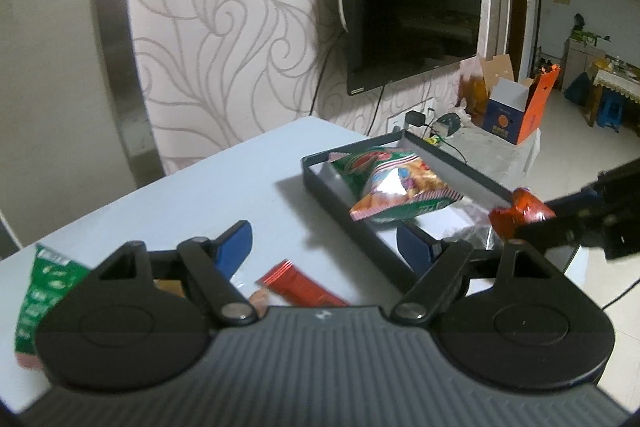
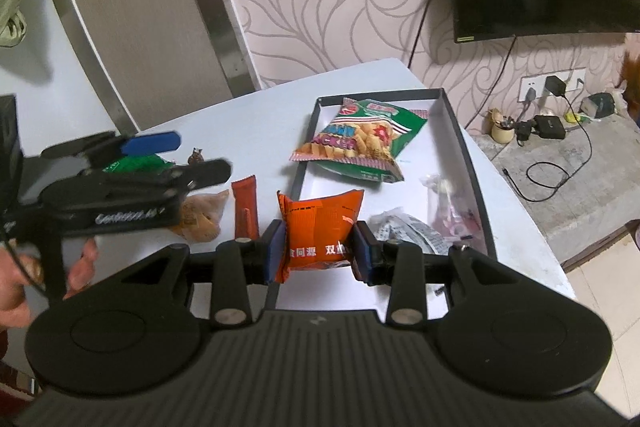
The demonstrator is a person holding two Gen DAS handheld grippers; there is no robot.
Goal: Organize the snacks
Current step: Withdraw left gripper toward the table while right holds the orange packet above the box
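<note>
Three snack packets lie inside the black-rimmed tray near the desk's far right corner: one green cracker bag, one grey-printed packet, one pink packet. One orange packet, pinched in the right gripper's jaws, hangs over the tray's near-left corner. Left gripper's jaws are spread above one red stick packet on the desk.

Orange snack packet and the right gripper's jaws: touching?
Touching. The right wrist view shows the orange snack packet pinched between both blue jaws of the right gripper, its sides creased inward, above the tray.
</note>
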